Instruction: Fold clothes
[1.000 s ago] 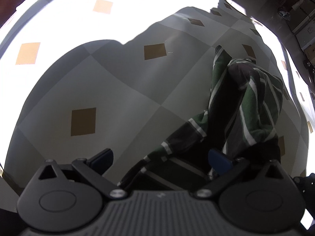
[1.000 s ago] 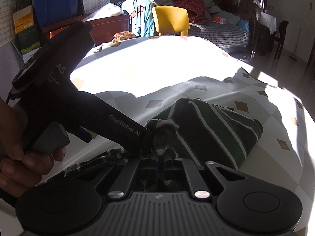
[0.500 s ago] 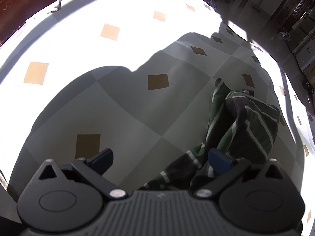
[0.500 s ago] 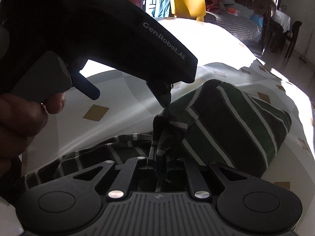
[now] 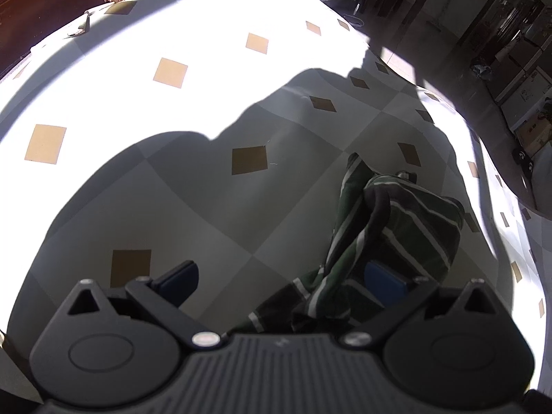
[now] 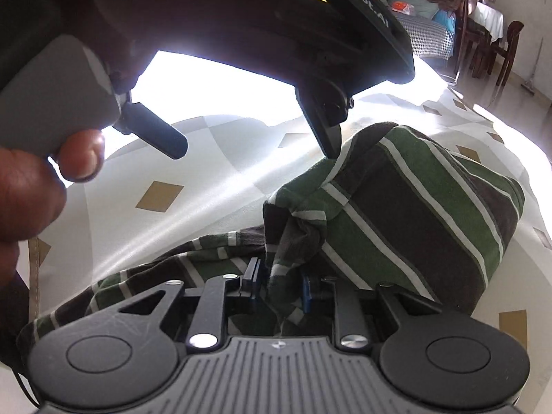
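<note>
Since a second ago the left gripper (image 5: 279, 281) has risen above the striped garment (image 6: 407, 214), fingers spread wide, holding nothing. Right gripper (image 6: 279, 284) pinches a bunched fold

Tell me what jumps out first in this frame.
The green striped shirt lies bunched on the sunlit checked tablecloth, a pinch of it caught in the shut right claw. The left claw hangs open above it, its body filling the top of the right wrist view.
</note>
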